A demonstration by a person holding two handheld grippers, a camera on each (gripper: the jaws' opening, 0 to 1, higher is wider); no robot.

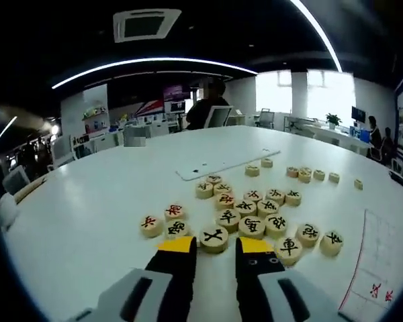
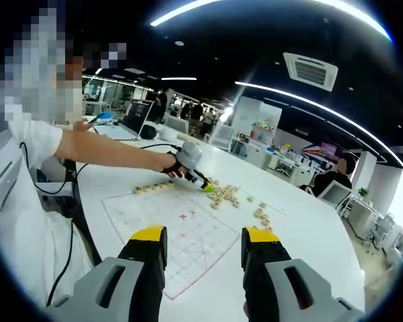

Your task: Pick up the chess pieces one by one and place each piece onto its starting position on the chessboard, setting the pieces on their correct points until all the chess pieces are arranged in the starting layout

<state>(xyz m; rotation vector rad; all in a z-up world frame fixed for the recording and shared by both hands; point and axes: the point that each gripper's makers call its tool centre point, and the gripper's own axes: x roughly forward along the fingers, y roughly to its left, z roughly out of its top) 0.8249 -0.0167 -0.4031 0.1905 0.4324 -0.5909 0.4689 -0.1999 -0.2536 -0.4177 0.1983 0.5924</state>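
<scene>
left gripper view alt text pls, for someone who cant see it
The left gripper, jaws open, hovers just short of a loose cluster of round wooden chess pieces with black and red characters, scattered on a white table. The corner of the red-lined chessboard shows at right, and a white flat tablet-like object lies beyond the pieces.

a: where does the left gripper view sit?
b: low over the white table [image 1: 87, 221], close to the heap of chess pieces [image 1: 252, 215], facing along the tabletop toward the far office, with a corner of the chessboard [image 1: 383, 261] at its right edge

a: and the right gripper view?
b: higher and further back, looking down across the whole chessboard [image 2: 181, 231] toward the same heap of chess pieces [image 2: 225, 194], with the left gripper [image 2: 203, 184] reaching there

a: shared ground?
b: table, board and pieces
</scene>
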